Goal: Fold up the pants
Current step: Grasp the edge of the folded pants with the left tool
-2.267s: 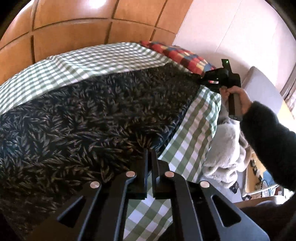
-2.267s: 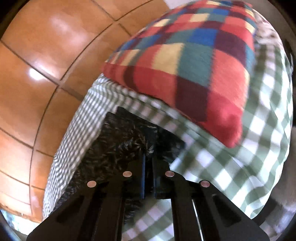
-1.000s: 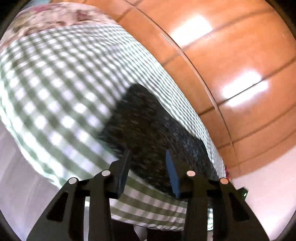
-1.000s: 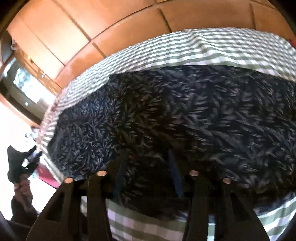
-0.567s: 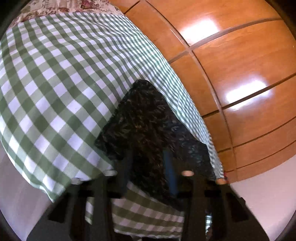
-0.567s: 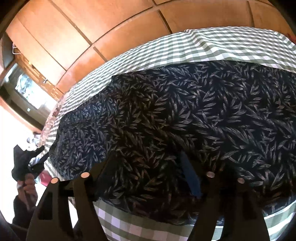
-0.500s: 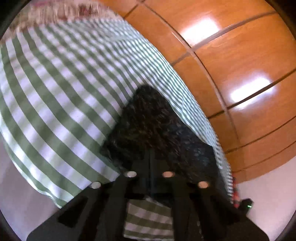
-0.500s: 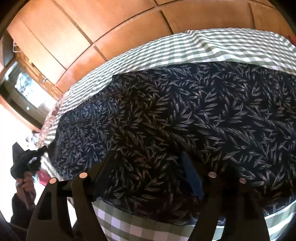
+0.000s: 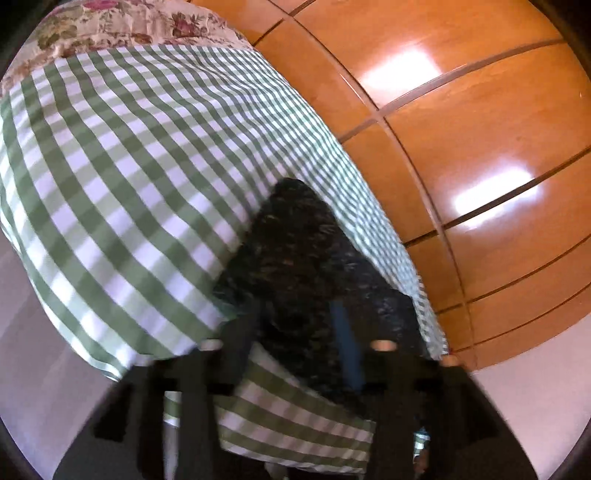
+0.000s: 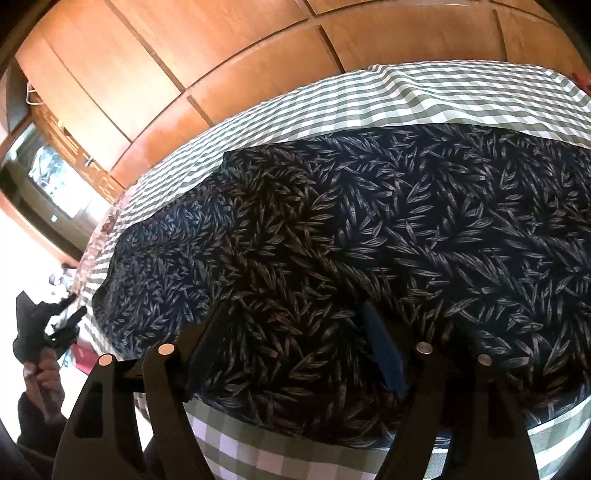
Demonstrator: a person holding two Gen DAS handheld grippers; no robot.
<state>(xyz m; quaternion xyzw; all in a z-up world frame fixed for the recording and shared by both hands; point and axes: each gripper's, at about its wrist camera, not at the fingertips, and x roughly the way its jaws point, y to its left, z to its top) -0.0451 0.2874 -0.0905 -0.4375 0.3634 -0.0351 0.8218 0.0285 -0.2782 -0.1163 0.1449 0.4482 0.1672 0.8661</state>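
Dark navy pants with a pale leaf print point(image 10: 369, 236) lie spread flat on a green-and-white checked bed cover point(image 10: 424, 92). My right gripper point(image 10: 295, 325) is open, its fingers spread just above the pants' near edge. In the left wrist view the pants point(image 9: 310, 258) show as a dark narrow end on the checked cover point(image 9: 122, 177). My left gripper point(image 9: 295, 325) is open and blurred, its fingers either side of that near end. The left gripper also shows in the right wrist view point(image 10: 48, 328), held in a hand beside the bed's left end.
Glossy wooden wardrobe panels point(image 9: 461, 129) run along the far side of the bed. A floral quilt point(image 9: 110, 26) lies beyond the checked cover. A dark cabinet with glass point(image 10: 44, 177) stands at far left. The bed's near edge drops off below both grippers.
The left gripper, shut half a second ago, has opened again at the pants' end. The right gripper has stayed open over the pants' near edge, barely moving.
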